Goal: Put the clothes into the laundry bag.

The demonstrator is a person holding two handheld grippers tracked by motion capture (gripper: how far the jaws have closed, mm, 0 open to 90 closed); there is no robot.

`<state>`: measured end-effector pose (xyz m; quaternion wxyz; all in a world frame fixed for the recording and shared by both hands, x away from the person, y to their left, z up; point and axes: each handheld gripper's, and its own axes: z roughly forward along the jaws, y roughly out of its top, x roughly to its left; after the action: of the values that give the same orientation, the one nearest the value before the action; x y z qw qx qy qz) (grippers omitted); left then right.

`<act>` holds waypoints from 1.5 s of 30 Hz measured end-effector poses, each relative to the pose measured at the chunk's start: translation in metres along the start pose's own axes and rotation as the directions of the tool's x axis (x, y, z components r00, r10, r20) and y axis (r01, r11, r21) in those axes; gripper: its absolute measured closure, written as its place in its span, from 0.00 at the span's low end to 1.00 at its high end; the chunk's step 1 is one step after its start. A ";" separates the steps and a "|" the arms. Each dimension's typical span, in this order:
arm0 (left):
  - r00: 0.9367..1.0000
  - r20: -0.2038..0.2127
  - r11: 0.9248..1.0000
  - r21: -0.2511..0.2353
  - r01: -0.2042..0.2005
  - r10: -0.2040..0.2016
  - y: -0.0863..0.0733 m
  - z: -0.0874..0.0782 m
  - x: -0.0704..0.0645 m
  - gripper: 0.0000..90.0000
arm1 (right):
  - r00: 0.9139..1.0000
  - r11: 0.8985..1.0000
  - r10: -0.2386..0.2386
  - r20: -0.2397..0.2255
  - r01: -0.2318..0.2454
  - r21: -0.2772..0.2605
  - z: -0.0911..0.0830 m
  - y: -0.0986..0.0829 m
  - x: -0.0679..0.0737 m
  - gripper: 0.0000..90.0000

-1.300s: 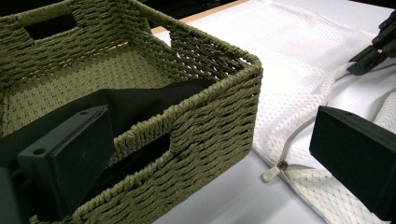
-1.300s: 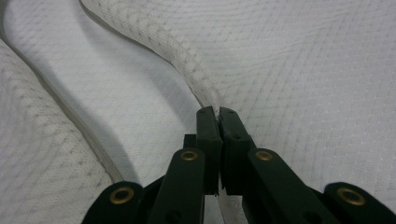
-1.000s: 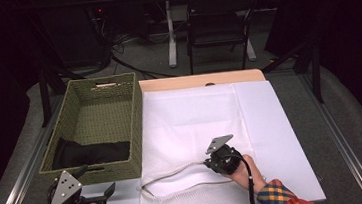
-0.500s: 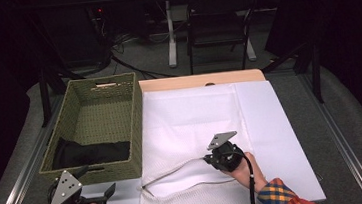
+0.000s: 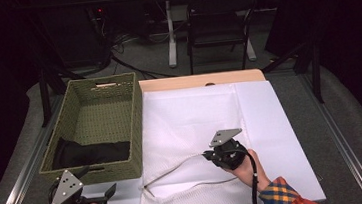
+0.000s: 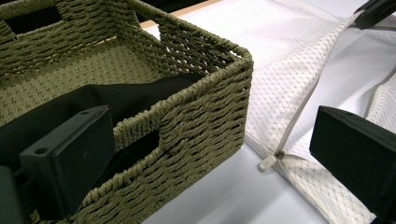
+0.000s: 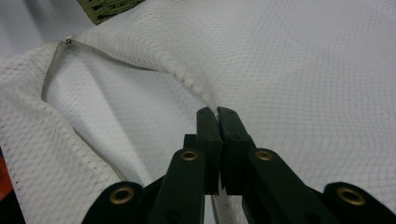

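A white mesh laundry bag [image 5: 207, 129] lies spread flat across the middle of the bench [image 5: 296, 171], its zippered opening along the near left edge. The right tongs [image 5: 208, 155] are pressed together on the upper lip of that opening — in the right gripper view the two black jaws pinch the mesh edge [image 7: 210, 103] and lift it, so the mouth of the bag gapes toward the left. The zip tape runs from the pinched spot down to the near left corner, where the small white zipper pull [image 6: 268, 162] rests on the bench just beside the basket.

The woven green basket [image 5: 134, 136] stands at the left, touching the bag's left edge. A black cloth [image 5: 91, 153] lies folded in its near end.

The left tongs [image 5: 111, 190] hover low at the near left corner of the bench, just in front of the basket's near wall. Their jaws are spread wide and hold nothing — in the left gripper view one jaw sits against the basket's handle cut-out, the other over the bag's corner.
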<state>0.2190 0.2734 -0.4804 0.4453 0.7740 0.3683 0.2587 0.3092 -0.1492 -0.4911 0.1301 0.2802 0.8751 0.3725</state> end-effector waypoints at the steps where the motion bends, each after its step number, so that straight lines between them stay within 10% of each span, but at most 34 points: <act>1: 1.000 0.000 1.000 0.002 -0.001 0.001 0.000 0.000 0.000 0.00 | 1.000 1.000 -0.001 0.000 0.001 -0.003 -0.001 0.001 0.000 0.98; 45: 0.996 0.058 0.993 0.089 -0.074 0.069 0.020 -0.001 0.010 0.00 | 0.999 0.995 -0.037 0.016 0.039 -0.094 -0.019 0.009 0.006 0.98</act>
<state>0.2309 0.2747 -0.4616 0.4097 0.8131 0.3394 0.2364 0.2994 -0.1513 -0.4719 0.1564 0.2597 0.8608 0.4087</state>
